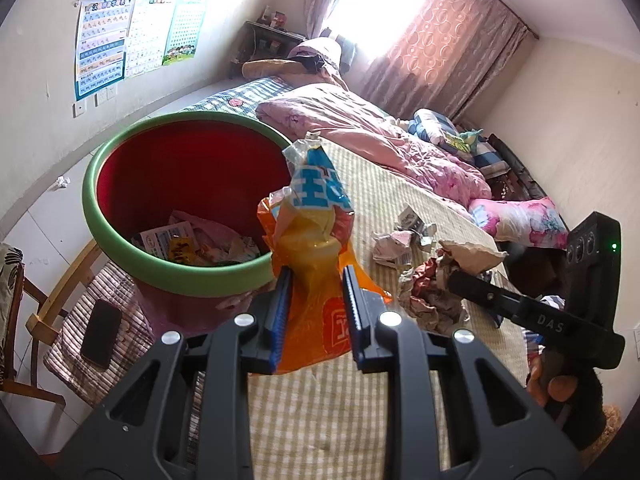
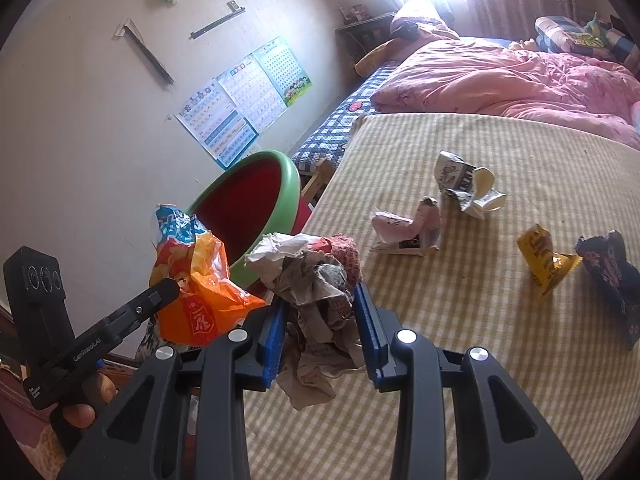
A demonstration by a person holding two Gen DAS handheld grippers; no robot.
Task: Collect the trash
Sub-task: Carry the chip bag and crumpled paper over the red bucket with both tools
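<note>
My left gripper (image 1: 316, 276) is shut on an orange and blue snack bag (image 1: 310, 240), held above the bed's edge right beside the red bin with a green rim (image 1: 132, 236). The bin holds several wrappers. The bag (image 2: 200, 280) and bin (image 2: 288, 200) also show in the right wrist view. My right gripper (image 2: 320, 300) is shut on a wad of crumpled paper (image 2: 316, 280), lifted over the checked mat; it shows in the left wrist view (image 1: 428, 292) with the right gripper (image 1: 460, 280) at it.
More trash lies on the checked mat (image 2: 440, 360): a pink carton (image 2: 404, 228), a crushed white carton (image 2: 468, 184), a yellow wrapper (image 2: 544, 260), a dark wrapper (image 2: 612, 276). A pink quilt (image 2: 500, 76) covers the far bed. A phone (image 1: 102, 332) lies on a chair.
</note>
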